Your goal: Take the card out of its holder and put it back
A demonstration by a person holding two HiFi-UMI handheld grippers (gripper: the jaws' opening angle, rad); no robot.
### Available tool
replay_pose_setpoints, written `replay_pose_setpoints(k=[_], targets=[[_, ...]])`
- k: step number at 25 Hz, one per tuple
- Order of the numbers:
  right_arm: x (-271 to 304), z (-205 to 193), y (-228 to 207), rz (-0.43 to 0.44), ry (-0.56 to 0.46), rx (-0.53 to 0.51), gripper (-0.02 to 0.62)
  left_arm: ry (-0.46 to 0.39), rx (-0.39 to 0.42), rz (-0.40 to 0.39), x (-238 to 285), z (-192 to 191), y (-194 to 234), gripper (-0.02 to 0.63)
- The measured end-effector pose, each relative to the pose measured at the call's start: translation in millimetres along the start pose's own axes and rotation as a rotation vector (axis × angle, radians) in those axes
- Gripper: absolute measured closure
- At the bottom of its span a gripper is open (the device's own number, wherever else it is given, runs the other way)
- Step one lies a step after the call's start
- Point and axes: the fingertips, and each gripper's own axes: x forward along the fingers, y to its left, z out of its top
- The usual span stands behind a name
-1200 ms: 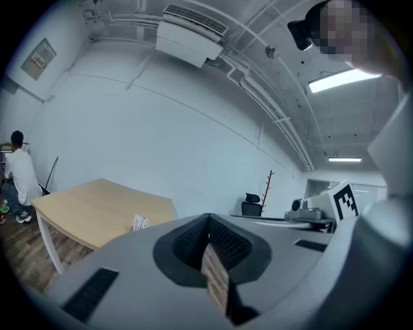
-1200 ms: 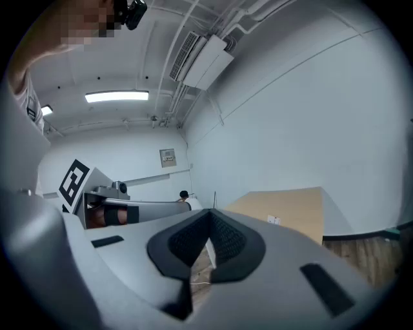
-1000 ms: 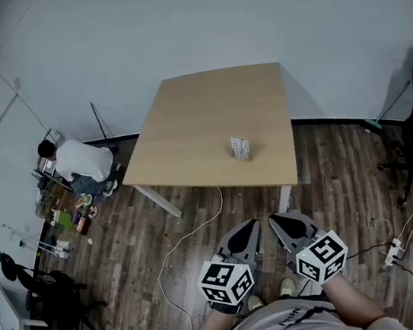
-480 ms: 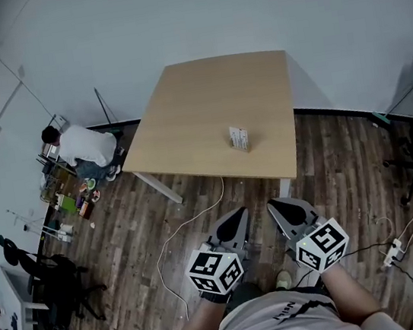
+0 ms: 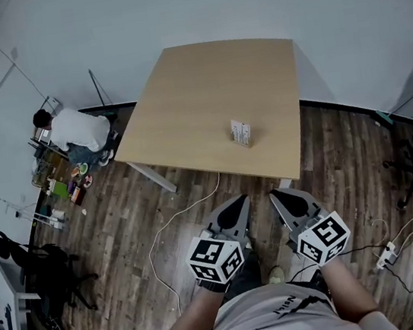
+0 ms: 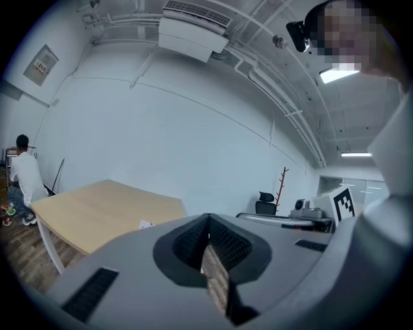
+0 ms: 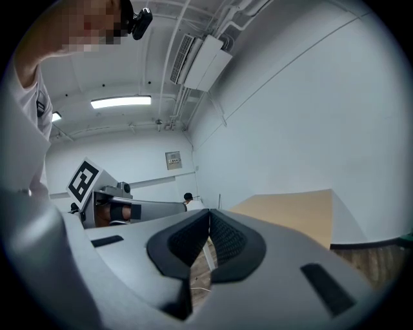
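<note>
my left gripper (image 5: 234, 208) and right gripper (image 5: 283, 201) sit pinched closed, empty, well apart from the card holder (image 5: 241, 133); arriving closed, i'd likely topple it.

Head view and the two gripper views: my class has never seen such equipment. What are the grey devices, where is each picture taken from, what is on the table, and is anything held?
The head view comes from a camera on a person's head, looking down at their own body and the wooden floor. Each hand holds a grey two-jaw tool: the left gripper and the right gripper. The patterned cubes are part of them. The other two pictures come from cameras riding on those grippers, looking along the jaws. In both, the jaws are closed with nothing between them. Ahead stands a wooden table with a small card holder on it, well away from the grippers. Another person is by the wall.
</note>
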Motion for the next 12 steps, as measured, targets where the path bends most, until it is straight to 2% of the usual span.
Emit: replay_pose_setpoints(k=[8,12], targets=[[78.8,-5.3,-53.6,-0.024,0.034,0.011,0.58,0.013,0.0,-0.057,64.3,19.7,69.6,0.594],[120.9,-18.1,-86.7,-0.057,0.074,0.007,0.58,0.046,-0.01,-0.092,96.3,20.6,112.1,0.594]])
